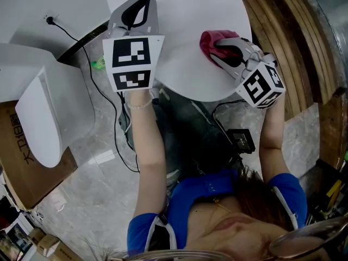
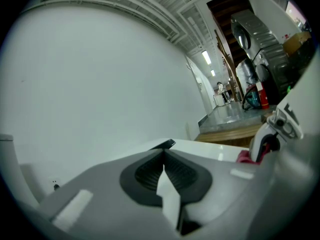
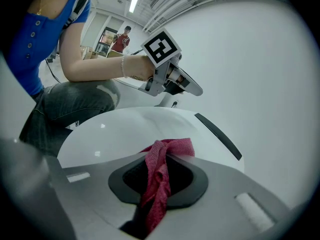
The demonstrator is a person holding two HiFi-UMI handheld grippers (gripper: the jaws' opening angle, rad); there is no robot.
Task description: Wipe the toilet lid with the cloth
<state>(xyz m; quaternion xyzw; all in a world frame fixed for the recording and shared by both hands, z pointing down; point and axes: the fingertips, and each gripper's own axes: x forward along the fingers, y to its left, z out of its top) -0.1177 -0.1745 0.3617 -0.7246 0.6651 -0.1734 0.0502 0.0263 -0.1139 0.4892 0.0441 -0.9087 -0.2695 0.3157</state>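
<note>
Two grippers sit over the toilet, and only one is working.

Right gripper [image 1: 222, 52]: I have its jaws clamped on the crimson terry cloth [image 3: 156, 184]. The cloth is bunched into a rope-like fold between the dark ribbed pads, with the loose end spilling forward. The weave looks nubbly and soft. I can't tell whether it is wet or dry.

The cloth sits at the right side of the white oval toilet lid [image 1: 187, 78], on it or just above it. Contact is not clear from here.

The lid is closed and gently domed. It is hard and glossy and throws small highlights. I see no streaks, smears or damp tracks anywhere on it.

Progress, my judgement: the cloth is picked up and brought to the surface, so that part is done. Nothing shows how much has been wiped. The centre, left half and rear edge I count as left to do.

Left gripper [image 1: 137, 7]: it is held over the lid's left rear. Its jaws are closed together with nothing between them. It is idle.

Beyond that, a dark narrow strip [image 3: 218, 134] runs along the back of the lid. A plain white wall [image 2: 100, 74] stands behind. A black cable [image 1: 103, 99] trails across the grey stone floor [image 1: 98, 200].
</note>
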